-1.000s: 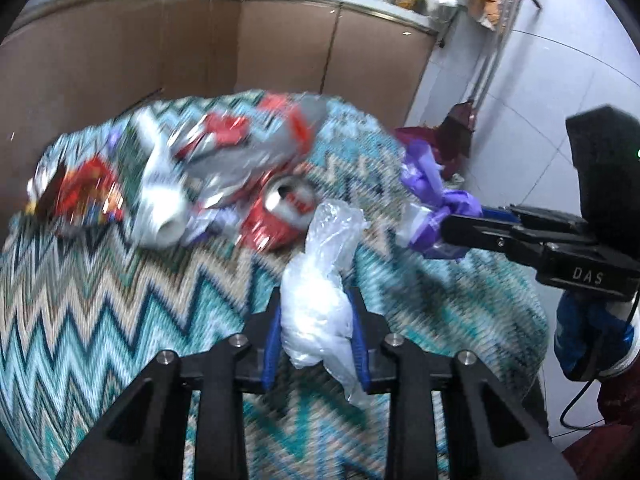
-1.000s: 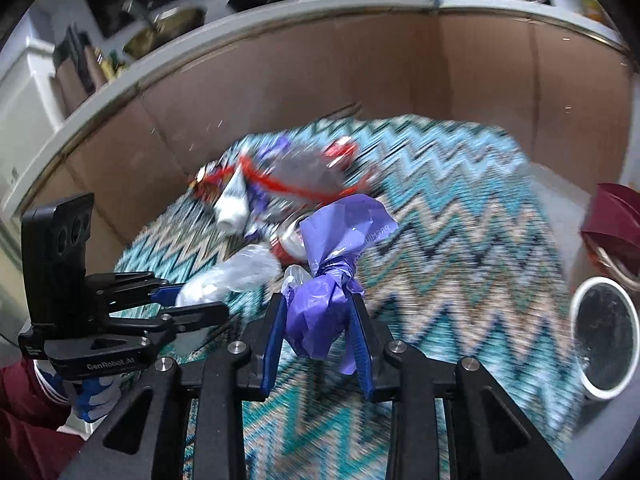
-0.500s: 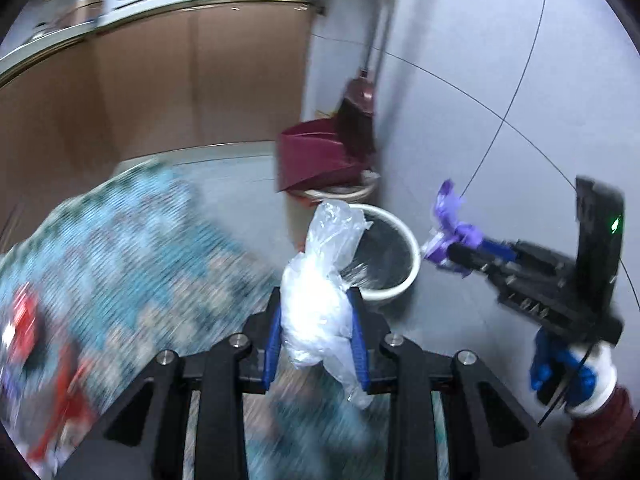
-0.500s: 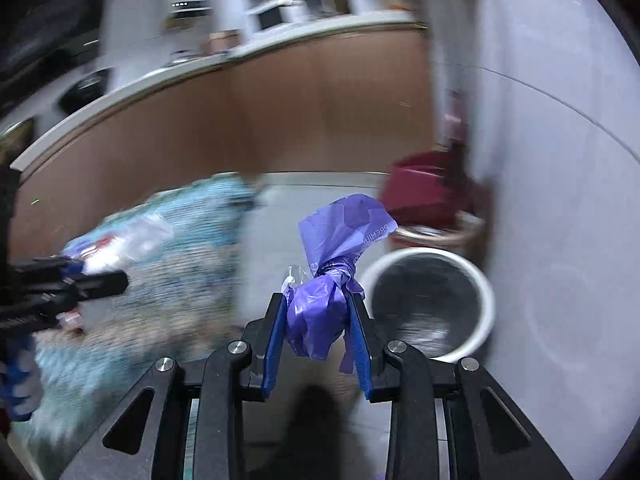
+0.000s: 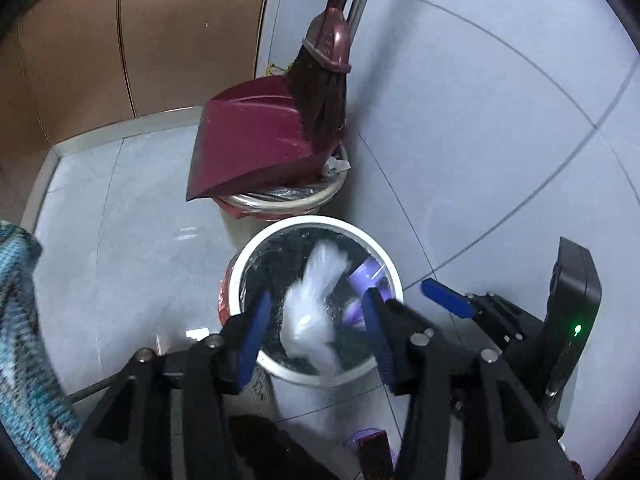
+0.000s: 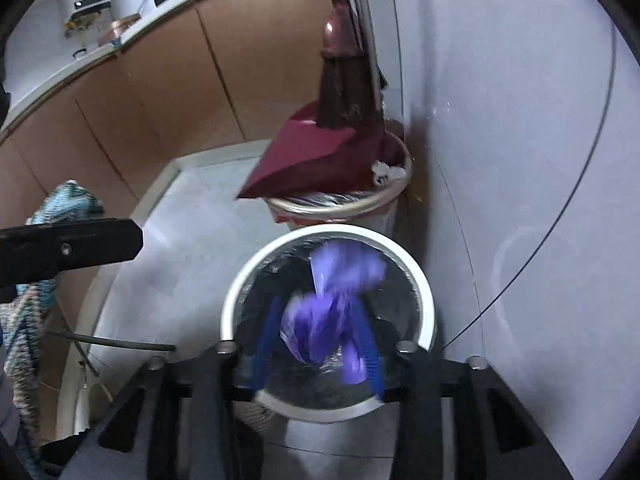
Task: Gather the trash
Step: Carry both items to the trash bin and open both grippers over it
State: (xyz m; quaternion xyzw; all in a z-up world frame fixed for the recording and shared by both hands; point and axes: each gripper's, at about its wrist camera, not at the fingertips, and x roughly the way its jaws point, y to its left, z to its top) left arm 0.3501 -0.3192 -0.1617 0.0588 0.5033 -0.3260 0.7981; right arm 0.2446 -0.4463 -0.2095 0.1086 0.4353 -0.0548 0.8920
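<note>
Tiles (image 5: 460, 100) of pale glossy grey cover the wall and floor, meeting brown, smooth cabinet fronts (image 5: 140, 40). Maroon plastic forms a wedge-shaped dustpan (image 5: 256, 144), lying across a round lined bin behind (image 5: 320, 196), with a dark-bristled broom (image 5: 320, 92) upright against it. Nearer stands a round bin (image 5: 384, 268) with a white rim and a crinkled black liner. A zigzag teal woven cloth (image 5: 16, 320) hangs at the left edge.

The left gripper (image 5: 314, 320) is above this bin; its jaws have just been opening and now stand about half apart, blue pads clear of the clear bag (image 5: 316, 304), a crumpled, blurred plastic shape between them over the bin's mouth. The right gripper (image 6: 318, 338) hangs over the same bin, its jaws likewise just opened to roughly half, with the purple bag (image 6: 320, 312), knotted and blurred, loose between the pads inside the rim.
</note>
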